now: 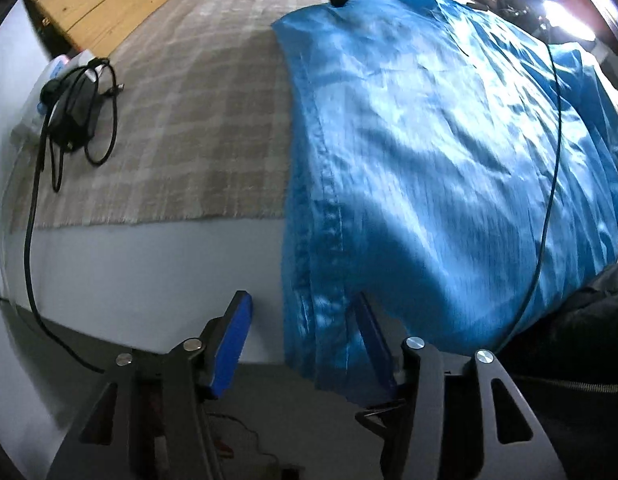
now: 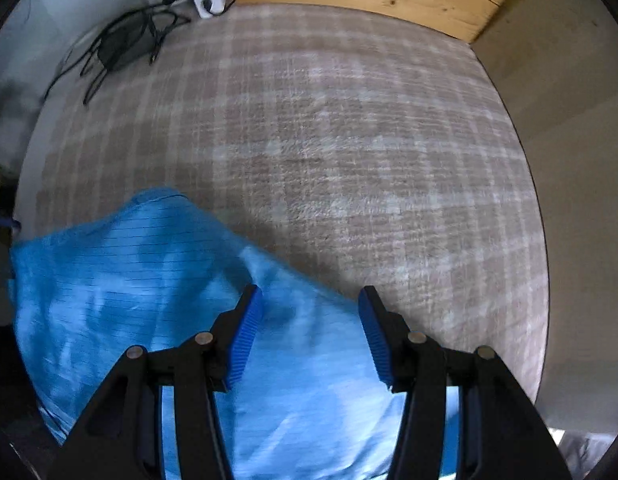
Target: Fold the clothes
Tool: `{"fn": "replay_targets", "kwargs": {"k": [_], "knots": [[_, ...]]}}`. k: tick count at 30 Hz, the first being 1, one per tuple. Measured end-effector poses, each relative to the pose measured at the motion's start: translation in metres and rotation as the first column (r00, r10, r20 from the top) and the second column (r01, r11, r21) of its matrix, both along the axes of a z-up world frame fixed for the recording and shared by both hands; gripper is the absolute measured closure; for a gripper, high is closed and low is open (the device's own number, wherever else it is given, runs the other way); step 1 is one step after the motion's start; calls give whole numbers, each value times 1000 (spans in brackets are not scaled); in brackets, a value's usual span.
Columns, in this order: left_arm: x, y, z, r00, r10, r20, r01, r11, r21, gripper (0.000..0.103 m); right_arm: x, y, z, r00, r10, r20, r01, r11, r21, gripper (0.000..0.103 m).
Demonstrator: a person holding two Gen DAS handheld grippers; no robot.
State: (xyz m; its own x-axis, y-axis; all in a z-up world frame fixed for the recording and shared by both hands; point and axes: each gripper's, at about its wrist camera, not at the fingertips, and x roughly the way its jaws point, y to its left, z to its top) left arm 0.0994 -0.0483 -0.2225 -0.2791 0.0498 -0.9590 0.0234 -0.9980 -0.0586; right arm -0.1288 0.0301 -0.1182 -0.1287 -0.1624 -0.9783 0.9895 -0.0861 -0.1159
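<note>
My left gripper (image 1: pixel 303 344) is spread wide, the hem of the blue garment (image 1: pixel 429 152) hanging between its pads, unpinched. The garment fills the right of that frame over the plaid blanket (image 1: pixel 197 128). My right gripper (image 2: pixel 311 334) also gapes wide above the cloth at lower left, gripping nothing. Black charger (image 1: pixel 75 108) at upper left.

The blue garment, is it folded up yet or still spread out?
Mostly spread out. The blue garment lies broad and wrinkled over the plaid blanket, its hem hanging past the edge; no neat folded stack shows.
</note>
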Motion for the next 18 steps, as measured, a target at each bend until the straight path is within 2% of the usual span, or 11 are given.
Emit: {"fn": "replay_targets", "kwargs": {"k": [2, 7, 11, 13, 15, 16, 18], "knots": [[-2, 0, 2, 1000, -4, 0, 4, 1000, 8, 70, 0, -5, -6, 999, 44, 16, -44, 999, 22, 53], [-15, 4, 4, 1000, 2, -5, -2, 999, 35, 81, 5, -11, -16, 992, 121, 33, -123, 991, 58, 53], [-17, -2, 5, 1000, 25, -9, -24, 996, 85, 91, 10, -16, -23, 983, 180, 46, -184, 979, 84, 54], [-16, -4, 5, 999, 35, -15, -33, 995, 98, 92, 13, -15, -24, 977, 198, 82, -205, 975, 82, 79], [-16, -4, 5, 999, 43, -23, -41, 994, 100, 93, 20, -13, -24, 972, 224, 73, -230, 970, 82, 84], [-15, -4, 5, 998, 50, -27, -47, 994, 101, 95, 24, -12, -24, 969, 237, 68, -242, 967, 81, 96], [-11, -5, 5, 997, 69, -37, -64, 992, 105, 98, 31, -10, -23, 965, 259, 48, -262, 962, 81, 100]]}}
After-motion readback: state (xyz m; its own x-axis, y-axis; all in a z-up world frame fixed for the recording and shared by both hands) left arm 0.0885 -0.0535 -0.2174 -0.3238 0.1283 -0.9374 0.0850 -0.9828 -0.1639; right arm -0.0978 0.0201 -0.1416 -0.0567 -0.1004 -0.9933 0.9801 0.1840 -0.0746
